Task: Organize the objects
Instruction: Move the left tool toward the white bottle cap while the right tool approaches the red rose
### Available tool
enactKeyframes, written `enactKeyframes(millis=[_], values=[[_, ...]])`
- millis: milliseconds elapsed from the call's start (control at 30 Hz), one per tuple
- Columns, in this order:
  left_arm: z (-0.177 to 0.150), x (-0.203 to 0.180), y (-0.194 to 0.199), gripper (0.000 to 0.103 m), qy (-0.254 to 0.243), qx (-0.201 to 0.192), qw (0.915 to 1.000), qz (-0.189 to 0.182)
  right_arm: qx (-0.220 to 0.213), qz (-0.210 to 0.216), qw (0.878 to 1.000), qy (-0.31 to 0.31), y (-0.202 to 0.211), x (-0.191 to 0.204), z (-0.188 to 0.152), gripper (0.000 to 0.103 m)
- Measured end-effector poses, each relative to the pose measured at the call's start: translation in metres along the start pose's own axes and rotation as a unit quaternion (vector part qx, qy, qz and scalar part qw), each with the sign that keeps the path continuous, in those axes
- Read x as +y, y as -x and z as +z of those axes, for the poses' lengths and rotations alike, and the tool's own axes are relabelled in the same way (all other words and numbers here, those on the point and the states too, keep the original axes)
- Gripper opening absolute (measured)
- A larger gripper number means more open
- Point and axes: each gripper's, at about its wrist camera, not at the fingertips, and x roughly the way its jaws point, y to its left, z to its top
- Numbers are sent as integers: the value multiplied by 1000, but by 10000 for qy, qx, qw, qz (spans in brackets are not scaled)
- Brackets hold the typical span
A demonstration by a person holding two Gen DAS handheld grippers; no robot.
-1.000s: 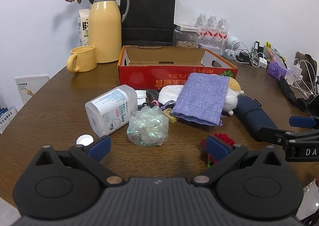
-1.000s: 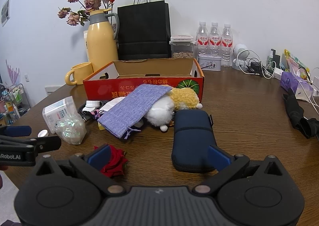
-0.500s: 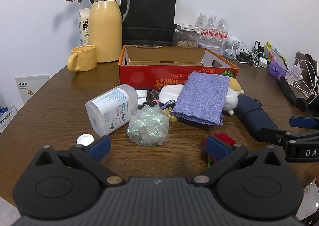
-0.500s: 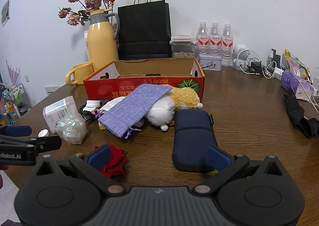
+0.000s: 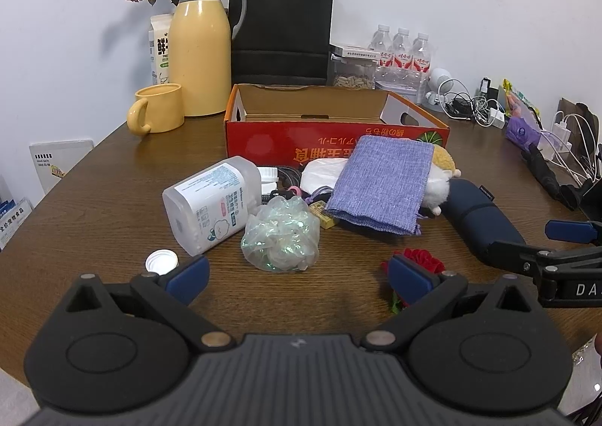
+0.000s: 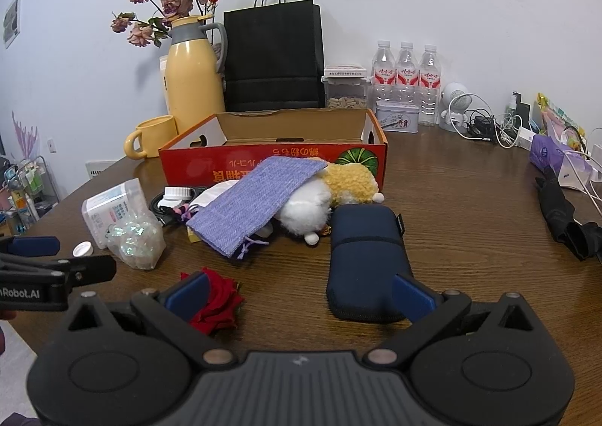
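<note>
An open red cardboard box (image 5: 338, 142) (image 6: 271, 158) stands mid-table. In front of it lie a clear plastic bottle (image 5: 212, 200), an iridescent mesh ball (image 5: 280, 234) (image 6: 135, 241), a purple cloth pouch (image 5: 382, 183) (image 6: 256, 200), a plush toy (image 6: 331, 192), a navy case (image 6: 367, 260) (image 5: 479, 215), a red fabric rose (image 6: 218, 300) (image 5: 423, 260) and a white cap (image 5: 161, 261). My left gripper (image 5: 297, 277) is open, just short of the mesh ball. My right gripper (image 6: 299, 294) is open, between the rose and the case.
A yellow thermos (image 5: 201, 49), yellow mug (image 5: 158, 113), black paper bag (image 5: 282, 31), water bottles (image 6: 406, 79) and a food jar (image 6: 346, 89) stand behind the box. Cables and chargers (image 6: 493, 125) and a black folded item (image 6: 564, 215) lie at the right.
</note>
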Motion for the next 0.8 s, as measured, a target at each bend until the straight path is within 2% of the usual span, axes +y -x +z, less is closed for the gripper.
enactKeyframes(millis=[800], values=[[-2,1,2,103,22,6,10000,4,10,-8,10000,5,0,1,0,103]])
